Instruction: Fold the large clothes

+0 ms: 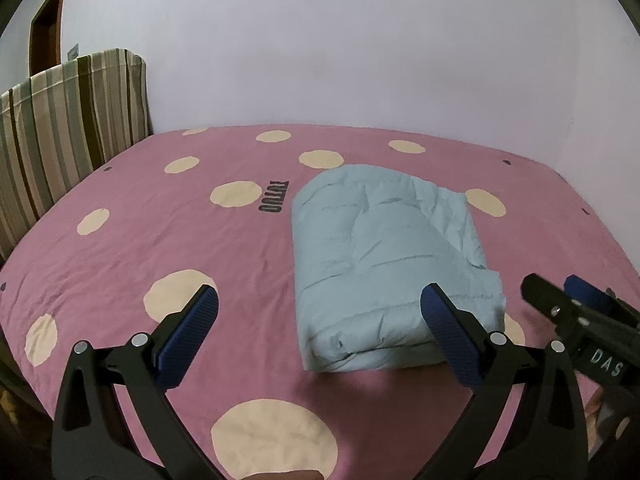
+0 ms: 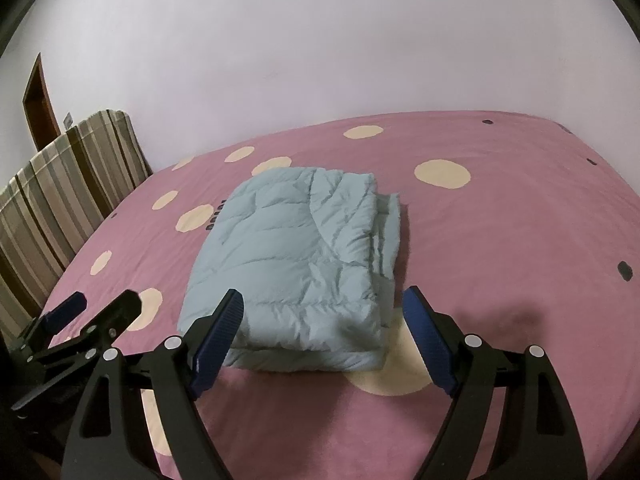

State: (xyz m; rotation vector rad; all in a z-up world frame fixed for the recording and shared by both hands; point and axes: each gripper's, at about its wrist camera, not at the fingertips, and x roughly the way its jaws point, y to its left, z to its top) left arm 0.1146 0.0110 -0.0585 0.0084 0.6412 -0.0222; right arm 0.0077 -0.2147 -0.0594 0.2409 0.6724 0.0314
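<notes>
Left wrist view, folded pale blue jacket (image 1: 384,264) on pink dotted bedsheet (image 1: 160,240), left gripper (image 1: 320,300) spread wide, empty, right gripper (image 2: 320,308) likewise apart, holding nothing

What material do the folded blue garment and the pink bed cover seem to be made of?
Folded jacket: probably thin synthetic shell with padding; stitched puffy channels, faint sheen, fine crinkles. Pink cover: likely matte woven cotton; soft wrinkles, no shine, cream dots that look printed. The exact fibre cannot be told.
</notes>
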